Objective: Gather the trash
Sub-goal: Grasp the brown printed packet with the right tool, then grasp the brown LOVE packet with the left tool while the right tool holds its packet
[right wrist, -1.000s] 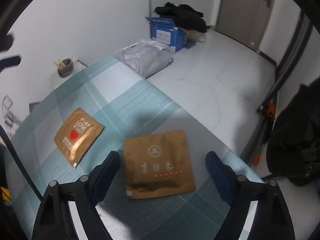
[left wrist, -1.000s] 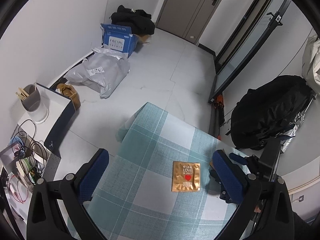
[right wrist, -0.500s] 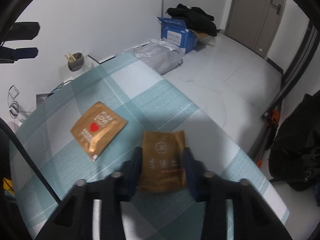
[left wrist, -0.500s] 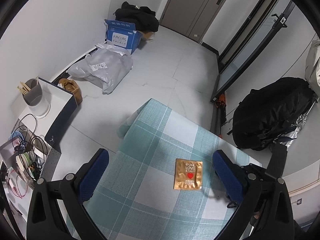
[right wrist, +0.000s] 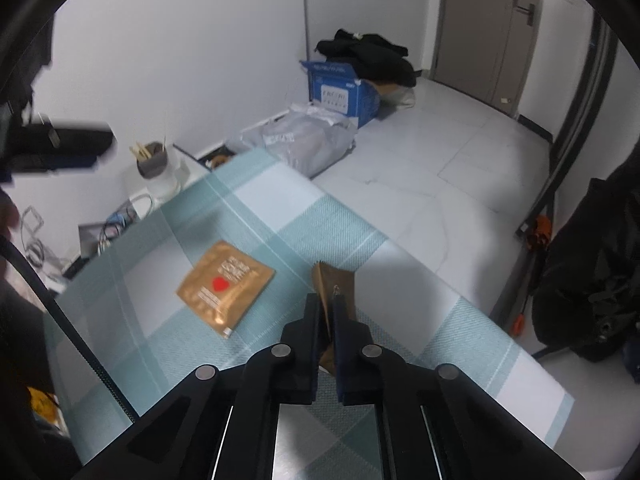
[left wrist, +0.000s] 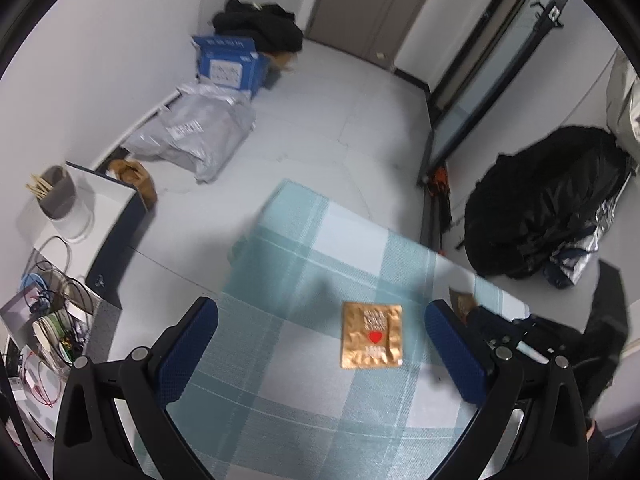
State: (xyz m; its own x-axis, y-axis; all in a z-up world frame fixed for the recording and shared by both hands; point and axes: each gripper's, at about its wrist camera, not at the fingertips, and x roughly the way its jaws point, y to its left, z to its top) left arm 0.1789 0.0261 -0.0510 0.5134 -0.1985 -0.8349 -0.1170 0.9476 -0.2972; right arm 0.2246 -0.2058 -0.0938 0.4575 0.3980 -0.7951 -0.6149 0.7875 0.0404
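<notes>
Your right gripper (right wrist: 327, 312) has just closed its jaws — a second ago they stood wide on both sides of the brown packet (right wrist: 334, 286), and now they are pinched tight on it. That packet was lying flat; now it stands on its edge, and it looks lifted a bit off the checked cloth (right wrist: 280, 216).

So you are at the pick-up step, and one bit of trash is in your grip. Next, I think you need to carry it to a bin or bag. I can't see a bin for sure, so look for one first. Hold tight, as the packet is thin and could slip.

Your left gripper (left wrist: 320, 344) hangs over the table with its jaws wide apart and nothing in them. The gold packet with the red heart (left wrist: 371, 335) lies flat on the cloth between its fingers, closer to the right one — that one looks like your next thing to grab.

On the floor by the wall sits an open blue box (right wrist: 340, 92); I can't tell what is in it. A grey cup (right wrist: 152, 162) on the side shelf holds some wooden sticks.
</notes>
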